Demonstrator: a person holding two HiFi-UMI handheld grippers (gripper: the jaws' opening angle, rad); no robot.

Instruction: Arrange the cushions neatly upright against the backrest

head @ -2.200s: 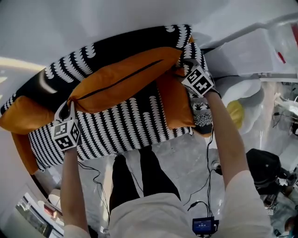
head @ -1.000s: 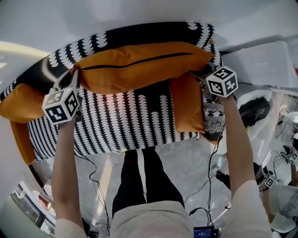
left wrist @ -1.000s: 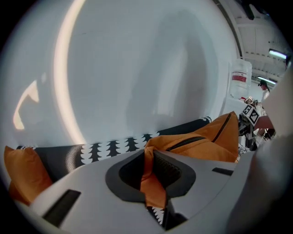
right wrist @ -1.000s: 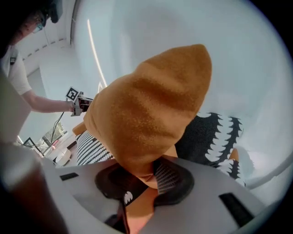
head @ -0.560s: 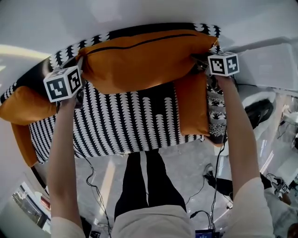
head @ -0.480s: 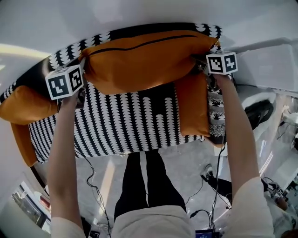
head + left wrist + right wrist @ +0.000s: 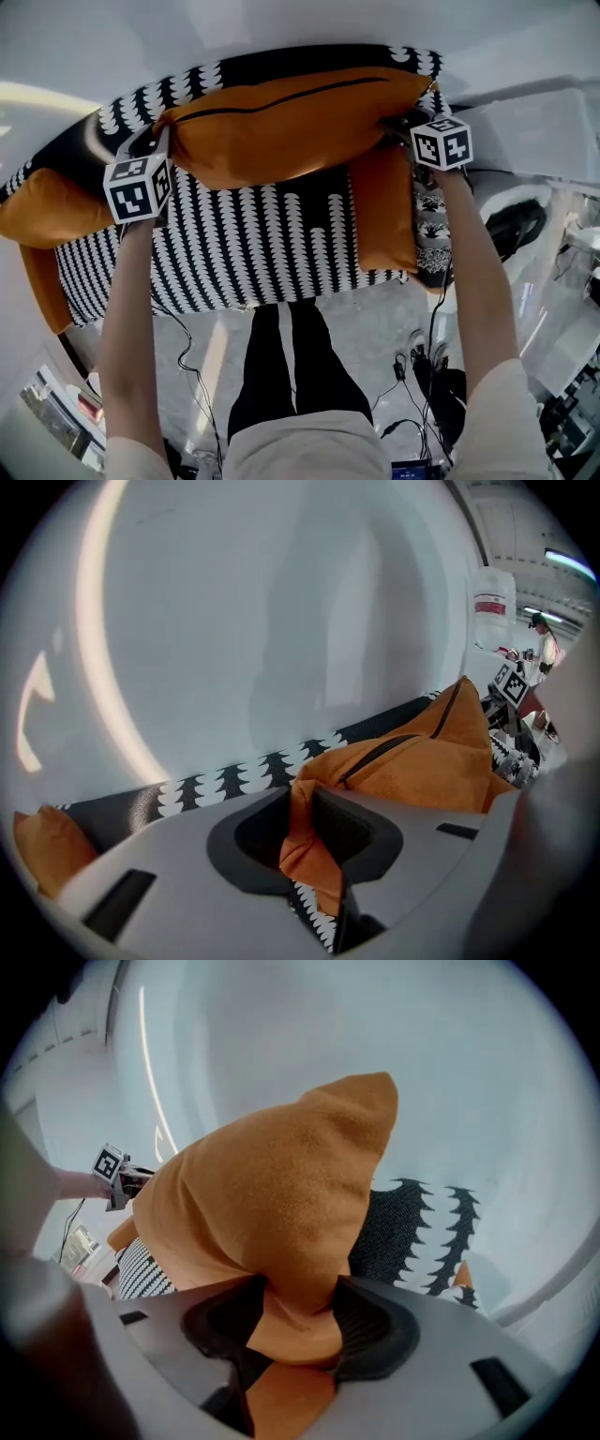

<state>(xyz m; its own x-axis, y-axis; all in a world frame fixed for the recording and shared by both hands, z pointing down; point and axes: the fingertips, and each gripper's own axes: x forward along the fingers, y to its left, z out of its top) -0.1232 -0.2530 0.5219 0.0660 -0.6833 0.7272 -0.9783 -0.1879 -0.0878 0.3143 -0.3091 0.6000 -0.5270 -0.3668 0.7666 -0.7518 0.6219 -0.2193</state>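
Note:
A large orange cushion point(image 7: 281, 131) with a dark zip lies lengthwise along the black-and-white backrest point(image 7: 281, 64) of the sofa, above the seat point(image 7: 253, 248). My left gripper point(image 7: 153, 145) holds its left corner. In the left gripper view point(image 7: 305, 832) the pads still pinch a thin fold of orange fabric point(image 7: 422, 761), and the jaws are just starting to open. My right gripper point(image 7: 396, 124) is at the cushion's right corner. Its jaws point(image 7: 295, 1312) are opening, and the thick corner of the cushion point(image 7: 272, 1194) sits loosely between the pads.
Another orange cushion point(image 7: 47, 214) lies at the sofa's left end, and one point(image 7: 384, 211) stands against the right arm beside a grey patterned item point(image 7: 431, 230). A white wall is behind the sofa. Cables point(image 7: 412, 366) trail on the floor by the person's legs.
The large cushion has been lifted off the seat and carried back against the backrest, with both grippers moving up and away from me. Over the last half second it has sunk slightly.

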